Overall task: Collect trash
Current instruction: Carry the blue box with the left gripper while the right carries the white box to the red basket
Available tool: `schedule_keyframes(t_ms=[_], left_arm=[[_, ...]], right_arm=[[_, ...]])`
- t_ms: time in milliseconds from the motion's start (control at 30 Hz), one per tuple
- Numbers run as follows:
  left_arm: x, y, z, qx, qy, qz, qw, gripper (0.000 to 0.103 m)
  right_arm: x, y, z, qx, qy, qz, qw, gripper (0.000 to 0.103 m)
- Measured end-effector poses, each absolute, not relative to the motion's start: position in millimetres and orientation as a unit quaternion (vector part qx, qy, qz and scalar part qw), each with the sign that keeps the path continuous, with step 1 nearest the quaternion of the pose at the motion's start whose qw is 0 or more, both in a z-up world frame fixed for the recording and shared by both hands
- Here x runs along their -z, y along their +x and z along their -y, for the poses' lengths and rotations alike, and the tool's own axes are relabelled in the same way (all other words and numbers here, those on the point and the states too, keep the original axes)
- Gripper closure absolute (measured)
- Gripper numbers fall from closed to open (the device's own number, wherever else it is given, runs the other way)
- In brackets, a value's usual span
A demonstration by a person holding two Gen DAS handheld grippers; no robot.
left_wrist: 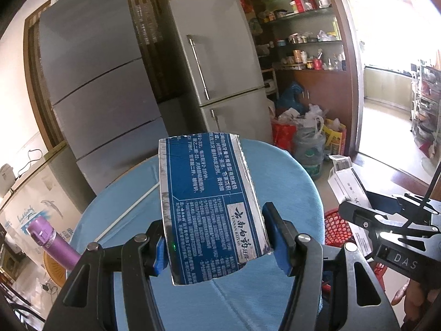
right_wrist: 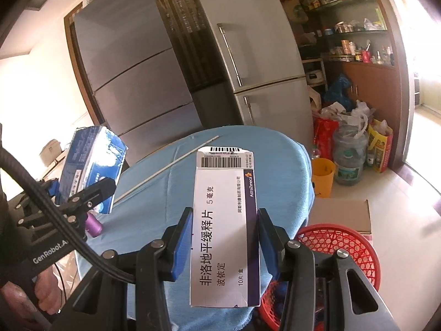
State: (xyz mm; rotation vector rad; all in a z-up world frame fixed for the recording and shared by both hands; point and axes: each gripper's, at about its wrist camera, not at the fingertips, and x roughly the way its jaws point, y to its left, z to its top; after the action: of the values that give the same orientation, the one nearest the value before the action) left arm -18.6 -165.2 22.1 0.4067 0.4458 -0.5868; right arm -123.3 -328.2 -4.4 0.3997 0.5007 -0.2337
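Observation:
My left gripper is shut on a blue and silver toothpaste box, held above the round table with the blue cloth. My right gripper is shut on a white medicine box with a barcode flap, held over the table's right edge. Each gripper shows in the other's view: the right one with the white box, the left one with the blue box. A red mesh basket stands below the table's right side and also shows in the left wrist view.
A thin white stick and a purple bottle lie on the table. Two grey fridges stand behind. Bags, a water jug, a yellow bin and a cardboard box crowd the floor at right.

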Motion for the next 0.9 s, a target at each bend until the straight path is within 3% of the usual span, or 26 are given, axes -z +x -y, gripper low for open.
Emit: schedule_keyframes(t_ms=[900], left_arm=[[0, -33, 214, 0.331, 0.252, -0.236, 0.878, 0.041]], right_arm=[[18, -146, 367, 0.153, 0.237, -0.250, 0.926, 0.055]])
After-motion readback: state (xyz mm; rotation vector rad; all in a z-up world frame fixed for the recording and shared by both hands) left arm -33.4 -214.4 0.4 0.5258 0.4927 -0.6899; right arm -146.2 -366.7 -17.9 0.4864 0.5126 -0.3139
